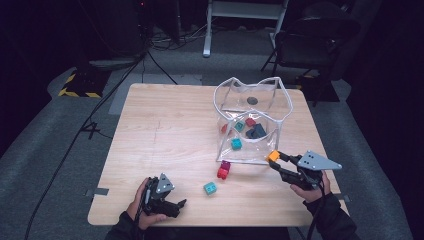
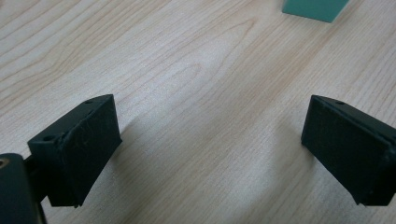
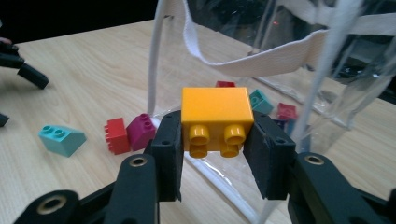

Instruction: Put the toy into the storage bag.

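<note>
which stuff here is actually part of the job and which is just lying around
In the job: orange brick clamped in the right gripper; clear bag holding bricks; red and magenta bricks and teal brick loose on the table.

Lying about: chair, floor cables.

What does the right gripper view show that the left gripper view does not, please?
The right gripper view alone shows the right gripper clamped on an orange brick, studs facing the camera, in front of the clear bag with its white strap, plus a red brick touching a magenta brick. The left gripper view alone shows the left gripper with its jaws wide apart over bare wood. Both share the wooden table and the teal brick.
</note>
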Tool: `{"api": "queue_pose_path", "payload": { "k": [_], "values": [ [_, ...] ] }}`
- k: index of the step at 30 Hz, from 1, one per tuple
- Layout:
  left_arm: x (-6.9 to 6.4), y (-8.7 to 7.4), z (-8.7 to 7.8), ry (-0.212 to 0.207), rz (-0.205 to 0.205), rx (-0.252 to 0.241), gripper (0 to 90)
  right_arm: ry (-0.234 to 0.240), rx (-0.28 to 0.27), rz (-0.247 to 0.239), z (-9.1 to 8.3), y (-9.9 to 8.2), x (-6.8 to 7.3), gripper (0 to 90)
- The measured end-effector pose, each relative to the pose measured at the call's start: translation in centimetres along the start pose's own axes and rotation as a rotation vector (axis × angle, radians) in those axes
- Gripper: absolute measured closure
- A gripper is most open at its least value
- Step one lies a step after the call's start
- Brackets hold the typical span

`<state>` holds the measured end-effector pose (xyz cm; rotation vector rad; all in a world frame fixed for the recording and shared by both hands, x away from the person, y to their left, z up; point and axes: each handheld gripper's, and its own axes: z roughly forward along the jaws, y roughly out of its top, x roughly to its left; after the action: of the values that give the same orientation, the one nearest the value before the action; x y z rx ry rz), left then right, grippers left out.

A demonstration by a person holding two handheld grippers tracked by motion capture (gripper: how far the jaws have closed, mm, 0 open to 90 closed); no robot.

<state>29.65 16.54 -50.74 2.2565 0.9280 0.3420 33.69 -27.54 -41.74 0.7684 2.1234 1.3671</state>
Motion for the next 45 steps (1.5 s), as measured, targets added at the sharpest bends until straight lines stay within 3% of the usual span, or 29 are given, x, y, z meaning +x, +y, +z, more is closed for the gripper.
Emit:
{"api": "queue_pose_path", "payload": {
  "k": [15,26,28,37,45],
  "values": [
    [0.0,0.0,0.0,0.0,0.0,0.0,4.7,-0.054,-0.058,0.014,-1.7,1.7,-1.0,59.0],
    [0.0,0.0,0.0,-0.001,-0.001,0.0,4.7,-0.083,-0.135,-0.006,-2.9,6.2,-1.7,59.0],
    [0.0,0.0,0.0,0.0,-0.001,0.001,4.7,-0.107,-0.147,-0.005,-2.9,6.9,-1.9,59.0],
    [0.0,0.0,0.0,-0.002,-0.003,0.0,4.6,-0.141,-0.155,0.01,-1.7,9.7,-2.9,59.0],
    [0.0,0.0,0.0,-0.002,-0.003,0.0,4.6,-0.174,-0.145,0.025,-0.1,10.8,-3.8,59.0]
  ]
}}
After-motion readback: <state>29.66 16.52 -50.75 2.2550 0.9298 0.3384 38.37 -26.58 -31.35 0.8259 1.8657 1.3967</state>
